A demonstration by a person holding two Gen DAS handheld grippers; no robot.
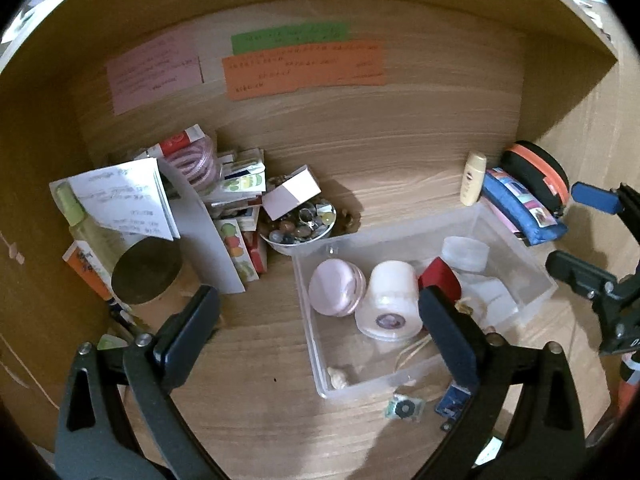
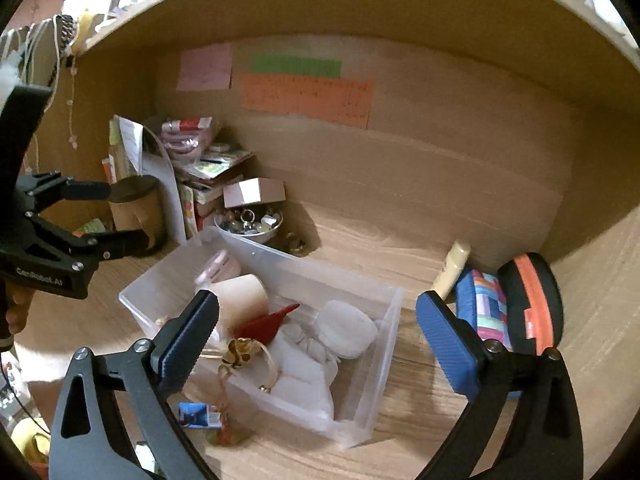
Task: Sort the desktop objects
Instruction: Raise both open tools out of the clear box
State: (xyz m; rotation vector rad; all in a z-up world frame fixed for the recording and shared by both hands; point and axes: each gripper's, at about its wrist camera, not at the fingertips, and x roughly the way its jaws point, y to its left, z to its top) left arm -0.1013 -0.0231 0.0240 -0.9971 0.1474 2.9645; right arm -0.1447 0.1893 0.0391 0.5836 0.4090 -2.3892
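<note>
A clear plastic bin (image 1: 316, 344) (image 2: 372, 400) stands on the wooden desk. In it lie a pink round compact (image 1: 336, 288), a white jar (image 1: 388, 304) (image 2: 244, 300), a red box (image 1: 438, 278) (image 2: 268, 326), a clear lidded tub (image 1: 464, 254) (image 2: 348, 328), white cloth (image 2: 308, 364) and a gold trinket (image 2: 240, 352). My left gripper (image 1: 324, 332) (image 2: 116, 216) hangs open over the bin's left part, with nothing between its black pads. My right gripper (image 2: 320, 344) (image 1: 568, 228) hangs open over the bin's right end, its blue pads bare.
A bowl of stones (image 1: 298, 228) (image 2: 248, 220), a leaning pile of boxes and papers (image 1: 224, 200) and a brown tin (image 1: 146, 276) crowd the back left. A cream bottle (image 1: 474, 178), a blue pouch (image 2: 484, 304) and a black-and-orange case (image 2: 532, 296) sit right. Small bits (image 1: 404, 408) lie before the bin.
</note>
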